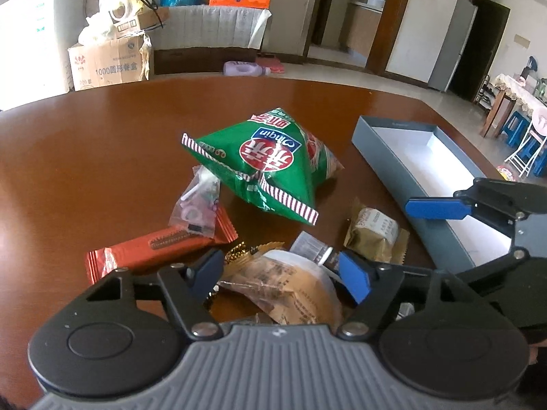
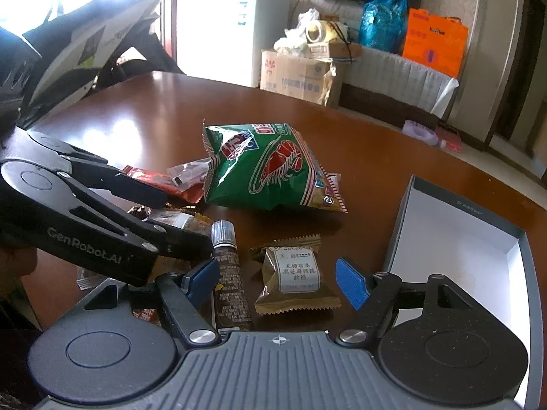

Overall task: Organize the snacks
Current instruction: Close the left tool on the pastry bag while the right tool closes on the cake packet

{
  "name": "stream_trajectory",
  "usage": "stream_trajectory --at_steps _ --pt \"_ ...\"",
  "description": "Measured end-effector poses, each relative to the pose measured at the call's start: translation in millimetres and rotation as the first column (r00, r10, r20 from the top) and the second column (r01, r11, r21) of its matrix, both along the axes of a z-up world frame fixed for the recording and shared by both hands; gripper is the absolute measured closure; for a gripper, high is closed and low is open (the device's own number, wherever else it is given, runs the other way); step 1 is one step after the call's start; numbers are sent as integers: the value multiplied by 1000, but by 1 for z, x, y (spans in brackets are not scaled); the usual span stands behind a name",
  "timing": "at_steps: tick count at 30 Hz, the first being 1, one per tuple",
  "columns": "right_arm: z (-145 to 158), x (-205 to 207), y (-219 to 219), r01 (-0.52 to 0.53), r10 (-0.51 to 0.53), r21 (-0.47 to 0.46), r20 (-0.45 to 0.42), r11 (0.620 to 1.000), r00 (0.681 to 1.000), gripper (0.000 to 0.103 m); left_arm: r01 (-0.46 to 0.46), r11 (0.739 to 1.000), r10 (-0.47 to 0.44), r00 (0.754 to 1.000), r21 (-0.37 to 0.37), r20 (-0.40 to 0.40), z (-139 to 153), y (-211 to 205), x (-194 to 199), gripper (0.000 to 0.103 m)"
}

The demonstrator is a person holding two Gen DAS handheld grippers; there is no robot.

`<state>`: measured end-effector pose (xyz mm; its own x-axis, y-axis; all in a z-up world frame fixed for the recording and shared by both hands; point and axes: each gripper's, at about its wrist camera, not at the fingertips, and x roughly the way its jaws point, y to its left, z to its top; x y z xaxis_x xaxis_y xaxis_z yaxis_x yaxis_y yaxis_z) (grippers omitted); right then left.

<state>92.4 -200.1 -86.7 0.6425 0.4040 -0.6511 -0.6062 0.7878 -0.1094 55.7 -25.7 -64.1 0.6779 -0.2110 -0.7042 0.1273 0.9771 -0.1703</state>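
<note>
Both claws hang partly open and empty: right gripper (image 2: pixel 277 282) straddles the tan packet (image 2: pixel 296 282) at lower centre, so I'd lower squarely, clamp, then carry it to the grey box (image 2: pixel 403 218).

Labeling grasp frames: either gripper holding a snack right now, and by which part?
Nothing held. Left gripper is open over a tan pastry packet; right gripper is open around a small walnut-cake packet, pads not touching.

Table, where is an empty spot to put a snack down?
The brown wooden table is bare beyond the green prawn-cracker bag, toward its far edge. The open grey box has a bare white floor. It is crowded near the tongs, around the orange wrapper and olive-gold packet.
</note>
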Motion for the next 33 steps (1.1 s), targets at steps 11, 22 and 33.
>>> stream_trajectory --at_steps 11,22,33 --pt "-6 8 -1 26 -26 -32 -10 999 1000 38 30 999 -30 999 -17 -12 -3 -2 2 45" --pt "-12 19 -1 29 -31 -53 -49 998 998 43 44 996 -46 998 -73 -32 3 3 -3 45" --pt "-14 22 3 20 -25 -77 -64 997 998 48 88 995 -90 995 -43 -46 8 -4 -20 44"
